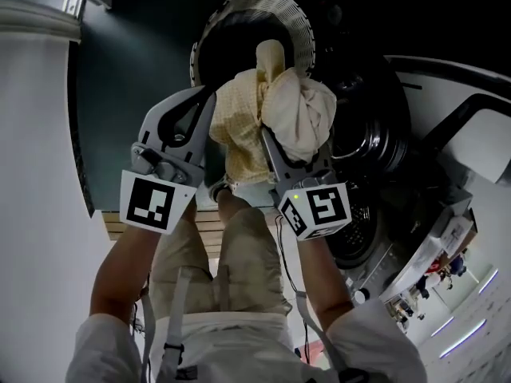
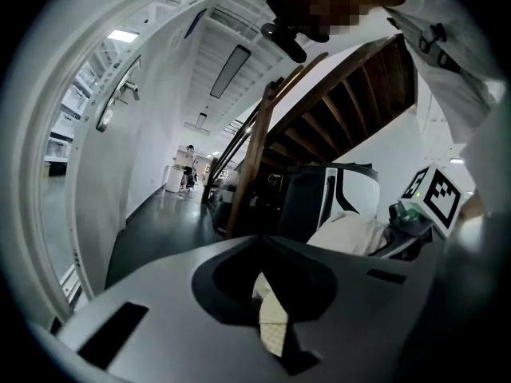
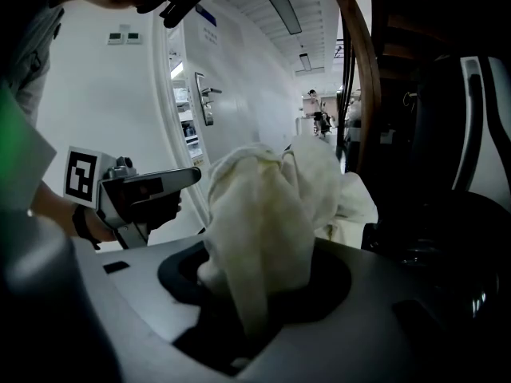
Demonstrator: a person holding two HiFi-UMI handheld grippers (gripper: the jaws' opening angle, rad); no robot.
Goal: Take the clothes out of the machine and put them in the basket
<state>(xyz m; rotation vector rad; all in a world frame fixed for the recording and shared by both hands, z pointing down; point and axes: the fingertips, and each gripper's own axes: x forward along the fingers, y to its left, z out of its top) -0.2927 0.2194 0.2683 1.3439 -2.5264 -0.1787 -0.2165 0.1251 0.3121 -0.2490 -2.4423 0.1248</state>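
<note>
With our left tongs (image 1: pixel 209 106) pinching a yellow checked cloth (image 1: pixel 239 138) and right tongs (image 1: pixel 267 138) clamping a cream cloth (image 1: pixel 307 110) before the far round ribbed basket (image 1: pixel 297 24), a thin pinch might drop them short.

A long corridor runs away at centre left of the left gripper view, its dark glossy floor (image 2: pixel 156 226) mirroring the light, with a white wall (image 2: pixel 156 134) along the left. A long ceiling light (image 2: pixel 230 70) glows in the upper middle. A brown wooden staircase (image 2: pixel 351 86), seen from below, climbs across the upper right, and its post (image 2: pixel 254 158) stands at centre. In the right gripper view a white door (image 3: pixel 239 78) with a metal handle (image 3: pixel 209 94) stands left of centre. In the head view the floor looks dark teal at upper left
</note>
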